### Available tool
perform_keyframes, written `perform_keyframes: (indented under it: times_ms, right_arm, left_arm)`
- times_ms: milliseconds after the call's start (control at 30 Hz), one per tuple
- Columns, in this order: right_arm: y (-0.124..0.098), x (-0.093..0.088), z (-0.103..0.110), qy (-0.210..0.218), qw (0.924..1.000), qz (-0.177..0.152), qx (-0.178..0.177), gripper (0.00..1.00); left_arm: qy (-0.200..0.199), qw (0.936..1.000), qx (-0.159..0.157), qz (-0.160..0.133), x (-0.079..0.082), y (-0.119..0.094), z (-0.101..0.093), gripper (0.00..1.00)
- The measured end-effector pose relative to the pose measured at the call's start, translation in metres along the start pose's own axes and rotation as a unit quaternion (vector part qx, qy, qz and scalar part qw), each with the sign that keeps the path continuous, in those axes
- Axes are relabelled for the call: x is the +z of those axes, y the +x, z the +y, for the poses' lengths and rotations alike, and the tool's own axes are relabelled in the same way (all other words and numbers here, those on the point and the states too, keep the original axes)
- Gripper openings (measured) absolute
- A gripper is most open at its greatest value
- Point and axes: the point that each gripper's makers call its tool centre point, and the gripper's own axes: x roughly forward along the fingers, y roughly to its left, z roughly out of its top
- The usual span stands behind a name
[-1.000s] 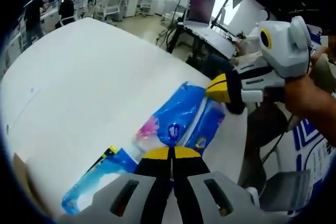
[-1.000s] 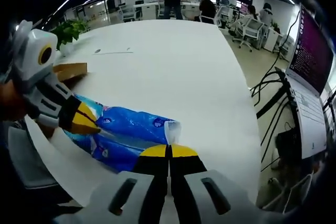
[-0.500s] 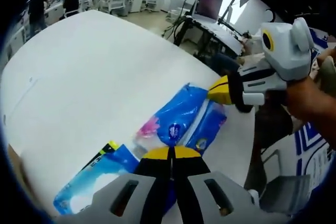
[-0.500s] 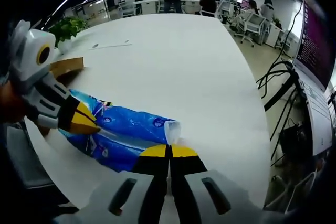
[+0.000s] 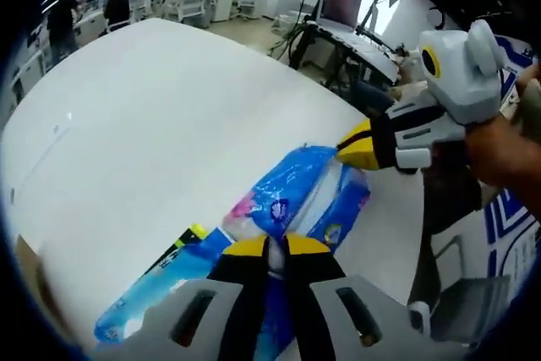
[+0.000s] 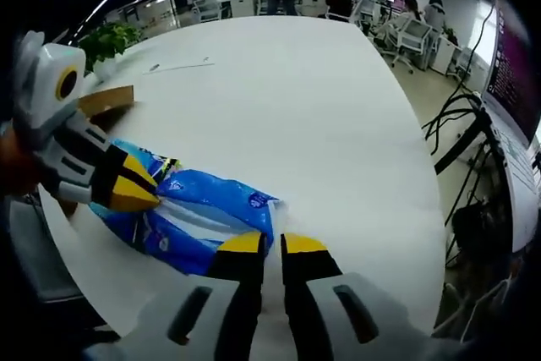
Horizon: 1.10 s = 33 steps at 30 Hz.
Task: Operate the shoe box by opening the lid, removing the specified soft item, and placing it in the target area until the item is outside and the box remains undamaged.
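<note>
Lying flat: blue pack on the counter

Left gripper (image 5: 276,247) has its jaws slightly apart over the near end of the blue pack (image 5: 292,192), which rests on the white counter (image 5: 161,116). Right gripper (image 6: 272,245) sits at the pack's other end, jaws parted, beside the cardboard box (image 6: 106,99) edge.

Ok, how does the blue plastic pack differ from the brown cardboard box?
The blue plastic pack is glossy and crumpled; the brown cardboard box is matt and straight-edged. The pack lies between left tongs and right tongs; the box sits beyond the left ones. Both rest on the white table.
</note>
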Motion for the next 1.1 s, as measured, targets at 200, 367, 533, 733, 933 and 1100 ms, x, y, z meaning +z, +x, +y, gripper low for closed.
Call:
perform_keyframes:
  times_ms: [200,367,533,733,933,1100]
  right_arm:
    - [-0.010,0.004,0.002,-0.001,0.9999,-0.007,-0.008,0.13]
    - [-0.017,0.008,0.002,-0.003,0.9999,-0.012,-0.012,0.13]
    - [-0.026,0.015,0.008,-0.006,0.9997,-0.017,-0.017,0.13]
    - [-0.035,0.020,0.020,-0.014,0.9996,-0.019,-0.017,0.13]
    - [-0.046,0.022,0.031,-0.017,0.9994,-0.022,-0.020,0.13]
    - [-0.053,0.023,0.042,-0.021,0.9993,-0.024,-0.022,0.13]
  left_arm:
    - [-0.002,0.9999,-0.004,-0.010,0.003,-0.008,0.000,0.18]
    - [0.002,0.9995,-0.010,-0.031,0.013,-0.020,-0.003,0.21]
    - [0.006,0.9992,-0.012,-0.037,0.016,-0.032,-0.005,0.23]
    - [0.009,0.9990,-0.007,-0.043,0.014,-0.049,-0.003,0.22]
    - [0.006,0.9987,-0.004,-0.051,0.010,-0.066,-0.002,0.22]
    - [0.009,0.9984,-0.002,-0.056,0.007,-0.080,-0.002,0.21]
